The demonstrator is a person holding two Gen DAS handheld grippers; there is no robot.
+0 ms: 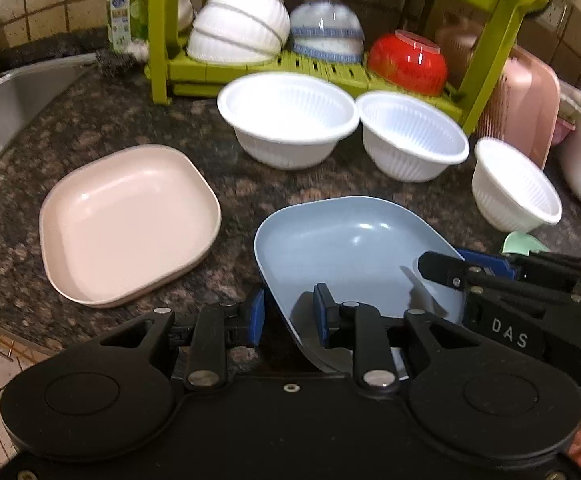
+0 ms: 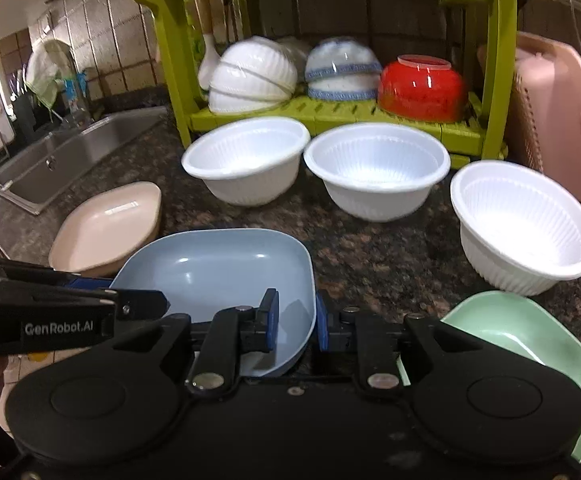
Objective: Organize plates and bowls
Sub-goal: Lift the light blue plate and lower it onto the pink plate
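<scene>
- Your left gripper (image 1: 289, 314) comes in low and level, fingers straddling the near-left rim of the blue plate (image 1: 350, 248), gaps showing on both sides.
- Your right gripper (image 2: 293, 322) pinches the plate's right rim between its pads.

Granite counter (image 2: 390, 256): 3 white bowls (image 2: 376, 170) ahead of tongs, pink plate (image 2: 108, 226) far left, green plate (image 2: 530, 344) right, green rack (image 2: 330, 116) at back.

Dim warm indoor light, overhead glare on blue plate (image 1: 342, 248); rack bowls (image 1: 238, 24) motion-blurred; fisheye bends edges, corners vignetted black.
</scene>
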